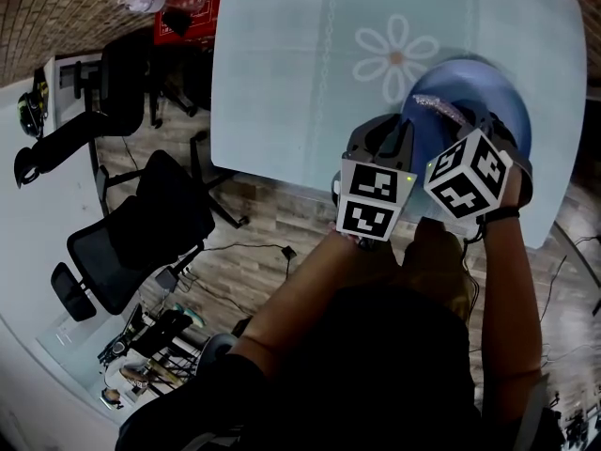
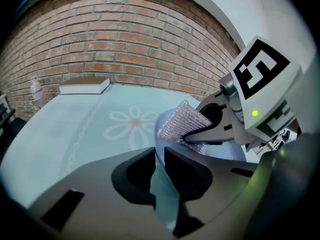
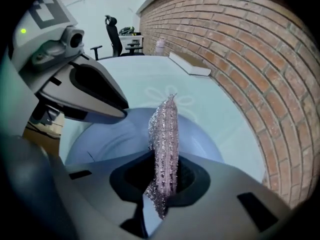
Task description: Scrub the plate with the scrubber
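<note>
At the pale desk's [image 1: 282, 83] near edge, my left tongs [image 2: 159, 166] pinch the blue plate's [image 1: 474, 87] rim, my right tongs [image 3: 162, 176] clamp the silvery scrubber [image 3: 165, 134] edge-up over it, and marker cubes [image 1: 468, 175] hide any contact from above.

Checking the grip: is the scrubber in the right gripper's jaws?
In: the right gripper's jaws pinch the scrubber over the blue plate.

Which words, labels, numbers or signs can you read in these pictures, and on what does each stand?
No text is readable.
Red box: white print, too small and blurred to read.
Marker cubes: black-and-white square patterns only, no words.
</note>
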A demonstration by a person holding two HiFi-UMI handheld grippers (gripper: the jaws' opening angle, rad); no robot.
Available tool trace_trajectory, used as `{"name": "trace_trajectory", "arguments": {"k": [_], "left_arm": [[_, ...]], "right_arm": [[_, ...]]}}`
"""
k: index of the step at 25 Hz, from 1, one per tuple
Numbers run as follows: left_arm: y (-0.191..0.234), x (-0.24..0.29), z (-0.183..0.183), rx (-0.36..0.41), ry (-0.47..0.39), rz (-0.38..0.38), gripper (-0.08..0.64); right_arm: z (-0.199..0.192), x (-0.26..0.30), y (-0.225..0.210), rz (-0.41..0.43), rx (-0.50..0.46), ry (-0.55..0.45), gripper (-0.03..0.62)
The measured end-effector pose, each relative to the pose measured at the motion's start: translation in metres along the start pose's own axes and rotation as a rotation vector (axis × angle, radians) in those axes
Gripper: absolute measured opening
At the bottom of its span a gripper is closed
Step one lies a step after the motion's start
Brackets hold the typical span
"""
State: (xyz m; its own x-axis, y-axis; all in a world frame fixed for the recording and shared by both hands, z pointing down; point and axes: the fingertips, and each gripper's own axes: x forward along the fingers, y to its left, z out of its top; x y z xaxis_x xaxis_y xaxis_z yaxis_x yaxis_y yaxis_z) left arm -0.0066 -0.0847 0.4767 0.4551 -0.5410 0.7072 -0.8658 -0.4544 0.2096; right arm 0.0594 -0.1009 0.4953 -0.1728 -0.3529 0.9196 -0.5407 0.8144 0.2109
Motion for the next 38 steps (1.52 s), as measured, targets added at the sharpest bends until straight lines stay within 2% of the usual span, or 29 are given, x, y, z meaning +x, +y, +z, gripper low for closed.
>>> {"name": "trace_trajectory", "arguments": {"k": [3,8,14,21,29,38], "left_arm": [[0.000,-0.001,-0.001,-0.001,0.001,-0.001,0.069],[-0.001,-0.002,-0.001,0.002,-0.001,-0.009,0.069],[-0.001,-0.003,-0.002,-0.001,0.001,-0.012,0.069],[-0.001,-0.003,-0.001,0.000,0.006,-0.016,0.069],[-0.002,-0.003,0.000,0.000,0.004,-0.018,0.069],[-0.001,-0.004,-0.002,0.002,0.001,-0.018,0.069]], "right_arm": [[-0.002,0.004,-0.026,-0.111,-0.060,0.007,0.078],[-0.023,0.005,-0.066,-0.191,-0.091,0.067,0.078],[-0.056,-0.001,-0.083,-0.172,-0.132,0.160,0.078],[-0.081,-0.014,-0.077,-0.149,-0.162,0.220,0.078],[-0.099,-0.028,-0.051,-0.038,-0.120,0.263,0.078],[-0.108,-0.038,-0.004,0.186,-0.127,0.303,0.078]]}}
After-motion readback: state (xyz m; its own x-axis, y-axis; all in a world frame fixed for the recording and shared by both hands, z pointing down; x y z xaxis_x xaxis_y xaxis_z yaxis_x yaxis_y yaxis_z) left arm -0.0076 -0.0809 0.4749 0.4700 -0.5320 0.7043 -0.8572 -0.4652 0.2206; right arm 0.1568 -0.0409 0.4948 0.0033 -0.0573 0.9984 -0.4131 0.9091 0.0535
